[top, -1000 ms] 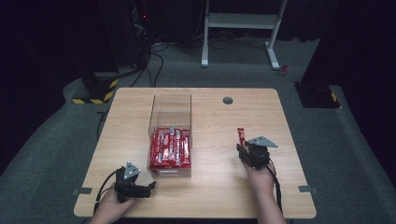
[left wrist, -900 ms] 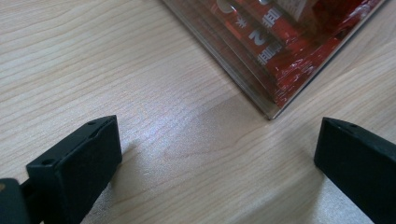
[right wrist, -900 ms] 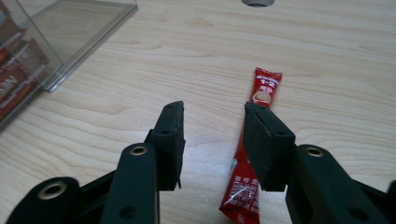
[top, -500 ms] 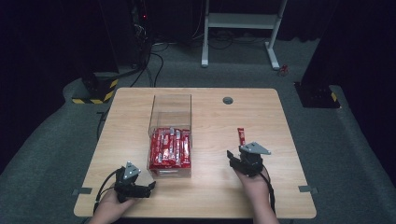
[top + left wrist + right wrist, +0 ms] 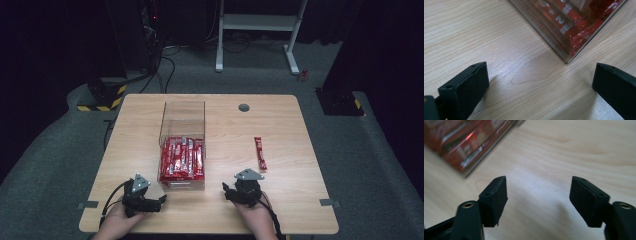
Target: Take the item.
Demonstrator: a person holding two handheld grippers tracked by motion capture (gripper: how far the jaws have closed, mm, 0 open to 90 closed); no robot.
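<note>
Since the red stick packet (image 5: 260, 153) lies flat, alone on the table (image 5: 300, 125) right of the clear box (image 5: 183, 118), it looks light, crinkly, slippery; pinch mid-length. Right gripper (image 5: 231, 192), jaws just opening, empty; left gripper (image 5: 159, 201) spread, empty.

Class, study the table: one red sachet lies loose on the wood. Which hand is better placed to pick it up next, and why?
Probably the right. The right gripper sits on the same side as the loose red sachet, jaws open and empty. The left gripper is beyond the clear box, which stands between.
</note>
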